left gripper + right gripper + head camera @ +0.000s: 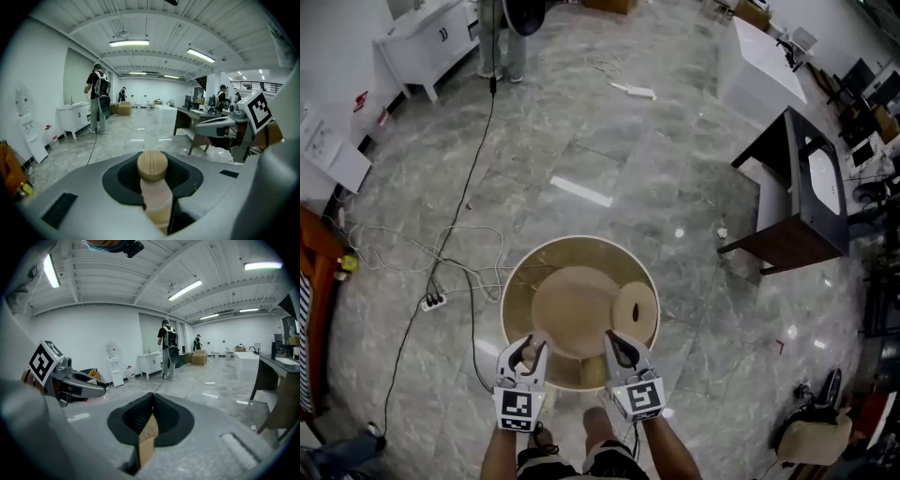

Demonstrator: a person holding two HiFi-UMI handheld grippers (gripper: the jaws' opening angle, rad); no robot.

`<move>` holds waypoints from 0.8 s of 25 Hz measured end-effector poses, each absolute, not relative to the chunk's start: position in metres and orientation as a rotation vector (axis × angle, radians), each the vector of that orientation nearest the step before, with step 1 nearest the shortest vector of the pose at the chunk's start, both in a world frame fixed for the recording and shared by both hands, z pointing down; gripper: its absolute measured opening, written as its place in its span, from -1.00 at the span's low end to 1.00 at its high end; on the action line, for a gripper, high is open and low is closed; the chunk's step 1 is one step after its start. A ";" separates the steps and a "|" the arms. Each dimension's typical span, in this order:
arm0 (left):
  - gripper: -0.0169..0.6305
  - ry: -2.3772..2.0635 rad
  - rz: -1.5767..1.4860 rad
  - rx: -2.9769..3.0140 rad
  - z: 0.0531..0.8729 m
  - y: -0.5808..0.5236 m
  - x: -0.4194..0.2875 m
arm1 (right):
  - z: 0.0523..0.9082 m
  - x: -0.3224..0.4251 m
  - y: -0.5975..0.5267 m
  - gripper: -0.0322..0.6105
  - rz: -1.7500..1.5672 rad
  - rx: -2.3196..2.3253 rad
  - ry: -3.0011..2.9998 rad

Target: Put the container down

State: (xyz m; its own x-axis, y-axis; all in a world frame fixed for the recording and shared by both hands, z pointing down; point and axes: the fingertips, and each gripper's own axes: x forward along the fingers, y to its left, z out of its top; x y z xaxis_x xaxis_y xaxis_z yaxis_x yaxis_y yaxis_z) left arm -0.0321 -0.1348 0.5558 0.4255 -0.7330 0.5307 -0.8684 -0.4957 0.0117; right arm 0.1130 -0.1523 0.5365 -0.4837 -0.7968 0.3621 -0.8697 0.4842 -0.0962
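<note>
Container [523, 302], a round wooden tub, hangs just ahead of both tongs: left gripper [521, 359] clenched on a wooden knob [152, 165], right gripper [622, 353] grasping the thin rim [147, 437]; marble floor [675, 169] beyond, set-down apparently still to come

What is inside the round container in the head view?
A large round tan piece fills the middle of the container, and a smaller tan disc stands beside it at the right wall. They cover the bottom, so what lies beneath cannot be seen.
</note>
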 end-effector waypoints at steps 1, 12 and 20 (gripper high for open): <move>-0.57 -1.392 0.686 2.387 0.565 -0.141 -0.033 | 0.546 0.111 -0.159 -0.90 0.405 1.404 -2.465; -0.57 -1.391 0.716 2.313 0.664 -0.182 -0.035 | 0.662 0.097 -0.197 -0.90 0.543 1.272 -2.456; -0.57 -1.397 0.724 2.280 0.735 -0.202 -0.038 | 0.732 0.076 -0.207 -0.90 0.596 1.190 -2.455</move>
State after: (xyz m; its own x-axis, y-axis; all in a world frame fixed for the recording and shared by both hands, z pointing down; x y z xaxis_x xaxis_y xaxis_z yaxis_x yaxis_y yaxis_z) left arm -0.0381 -0.2024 0.7353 0.3764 -0.7071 0.5986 -0.8968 -0.4402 0.0440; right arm 0.0761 -0.2066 0.7321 -0.5872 -0.6537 0.4774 -0.7998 0.5593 -0.2179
